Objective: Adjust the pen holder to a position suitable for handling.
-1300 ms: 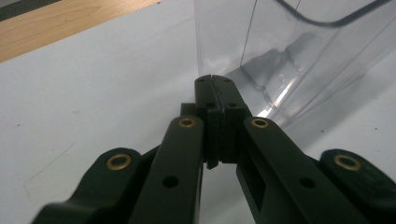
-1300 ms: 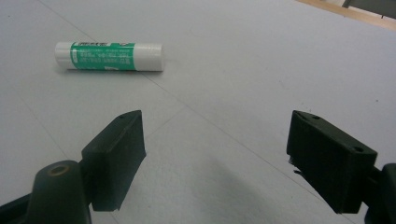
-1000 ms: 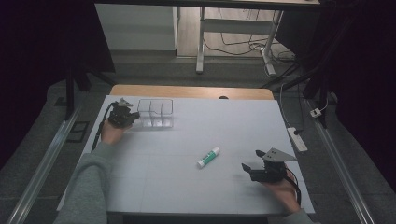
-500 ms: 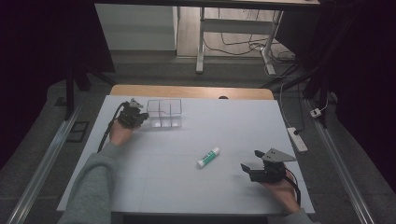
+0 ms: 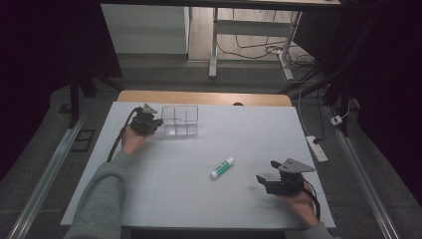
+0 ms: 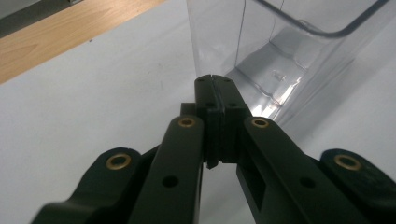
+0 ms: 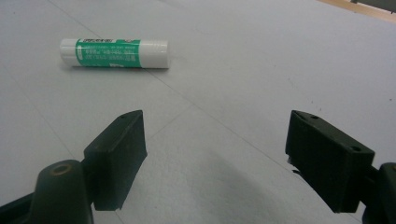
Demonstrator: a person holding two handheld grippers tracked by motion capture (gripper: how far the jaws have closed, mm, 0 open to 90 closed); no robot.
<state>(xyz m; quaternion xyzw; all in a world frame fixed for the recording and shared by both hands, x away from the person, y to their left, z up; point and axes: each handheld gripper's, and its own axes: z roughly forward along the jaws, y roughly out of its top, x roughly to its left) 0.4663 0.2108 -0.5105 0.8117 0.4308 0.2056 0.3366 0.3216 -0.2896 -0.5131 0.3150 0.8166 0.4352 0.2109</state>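
A green-and-white glue stick [image 5: 222, 168] lies on the pale grey surface [image 5: 249, 134], whose far edge is tan wood, beside a clear plastic organiser [image 5: 179, 120], black fingers [image 7: 119, 140] with brass rivets, and a grey sleeve [image 5: 99, 199]

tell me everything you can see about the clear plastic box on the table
The clear plastic box is a see-through open-topped organiser, with inner walls dividing it into compartments, all seemingly empty. It stands upright on the white table near the far edge, left of centre. Its walls are thin and glossy, with rounded rim corners. The left gripper, fingers closed together, sits right at its left end wall; actual contact cannot be told. The glue stick lies well apart.
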